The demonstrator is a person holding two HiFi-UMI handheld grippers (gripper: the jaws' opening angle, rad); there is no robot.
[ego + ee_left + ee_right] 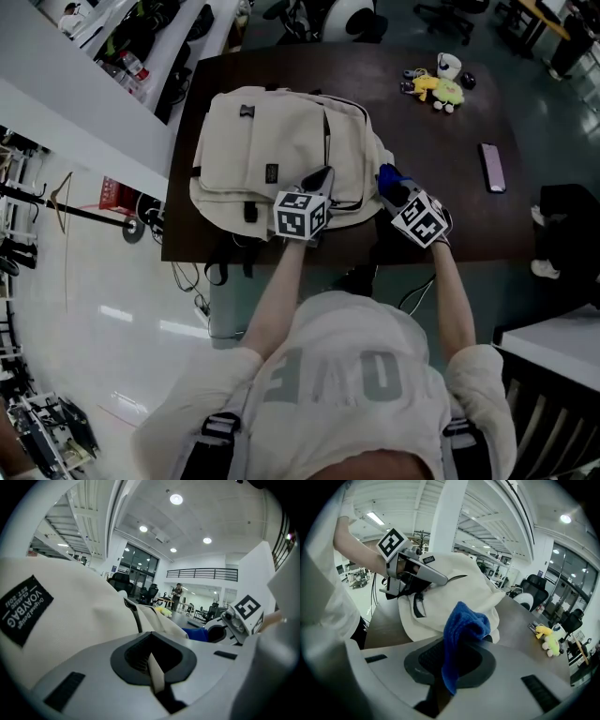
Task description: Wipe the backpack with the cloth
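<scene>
A cream backpack [267, 145] lies flat on the dark table [441, 211]. My left gripper [319, 183] is at its near right edge, shut on a thin cream strip of the backpack [157, 674]; the bag's body [70, 630] and its black label fill the left of that view. My right gripper [398, 194] is just right of the bag, shut on a blue cloth [385, 174]. In the right gripper view the cloth [461, 632] stands bunched up out of the jaws [450, 665], close to the backpack's side [459, 588], and the left gripper [417, 571] shows beyond it.
A yellow-green plush toy [439, 86] and small items lie at the table's far right. A phone [492, 167] rests near the right edge. The table's front edge runs just under both grippers. Office chairs stand beyond the far side.
</scene>
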